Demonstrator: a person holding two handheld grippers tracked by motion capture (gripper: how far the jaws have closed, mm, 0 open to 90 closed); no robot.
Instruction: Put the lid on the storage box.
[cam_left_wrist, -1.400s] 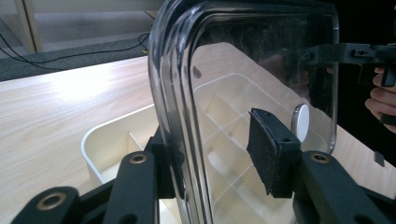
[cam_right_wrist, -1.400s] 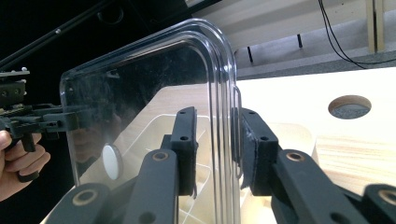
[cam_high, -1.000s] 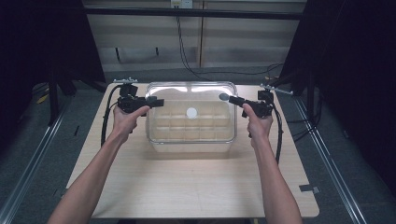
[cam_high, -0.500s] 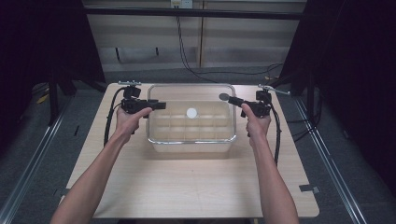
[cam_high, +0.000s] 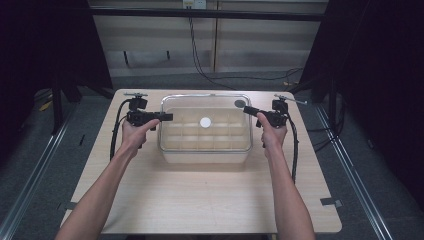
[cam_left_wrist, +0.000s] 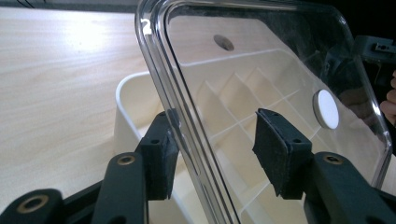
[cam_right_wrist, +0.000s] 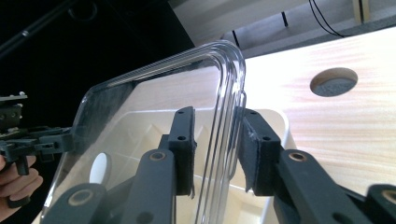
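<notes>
**Clear lid held over the divided box by both grippers**

The clear plastic lid (cam_high: 205, 122) sits over the white compartment box (cam_left_wrist: 128, 100), its two short edges caught between the two sets of jaws. A round white sticker (cam_left_wrist: 325, 108) lies on the lid, beyond the left jaws and toward the far gripper.

In the left gripper view, the lid's rim runs up between the jaws of the left gripper (cam_left_wrist: 215, 149). One pad touches the rim from outside; the other pad stands off it over the lid's face, so the jaws are partly open around the edge, having just been closing.

In the right gripper view, the right gripper (cam_right_wrist: 215, 144) has the lid's opposite rim between its jaws, which have just been opening slightly. The outer pad lies against the rim, the inner one just beside it; a firm pinch cannot be told.

The box rests on the pale wooden bench (cam_high: 200, 200), between the two hands. A round hole (cam_right_wrist: 333, 82) in the bench lies beyond the right jaws.
</notes>
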